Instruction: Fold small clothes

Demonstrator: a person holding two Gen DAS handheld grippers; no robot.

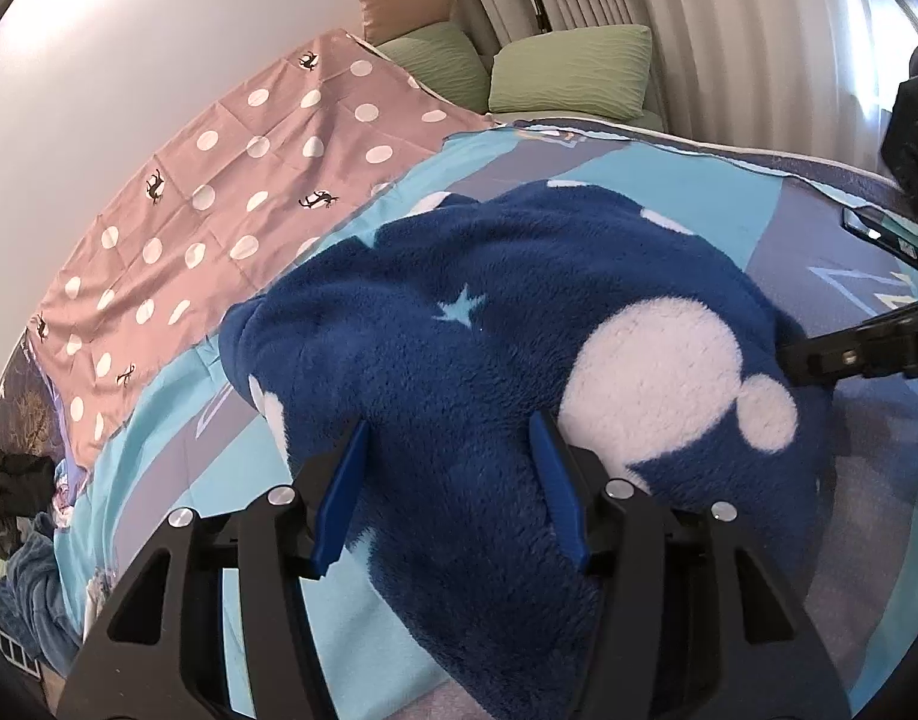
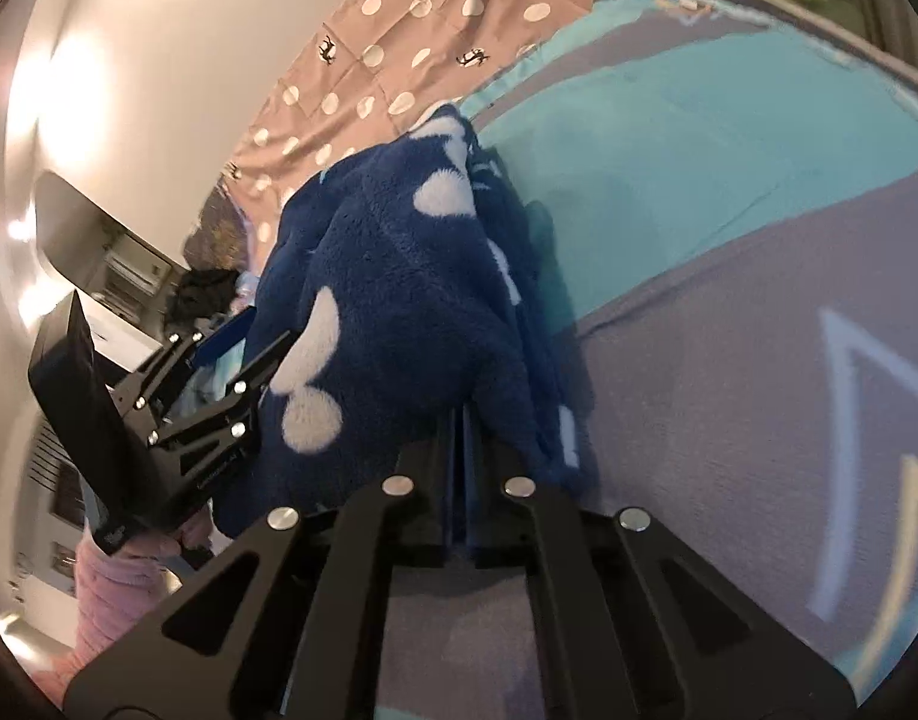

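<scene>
Left wrist view: navy fleece garment (image 1: 495, 330) with white blobs and a pale star lies bunched on the bed cover (image 1: 669, 180), which is turquoise and grey. Left gripper (image 1: 453, 480) released, its blue pads spread wide with a fold of fleece lying between them; pads not pressing the cloth as far as can be seen. Right gripper's (image 1: 807, 360) black finger enters from the right edge and meets the garment's right side, near the large white patch.

Far left of the garment: pink polka-dot sheet (image 1: 219, 192) spread flat on the bed. Far end: two green pillows (image 1: 570, 69) and a tan one against the curtain.

Right wrist view: right gripper (image 2: 459, 426) clenched, jaws drawn together on an edge of the navy garment (image 2: 399, 300), which rises in a heap just beyond the fingers. Left gripper (image 2: 219, 360) visible at the left, against the garment's left side. Grey and turquoise bed cover (image 2: 729, 240) fills the right half.
</scene>
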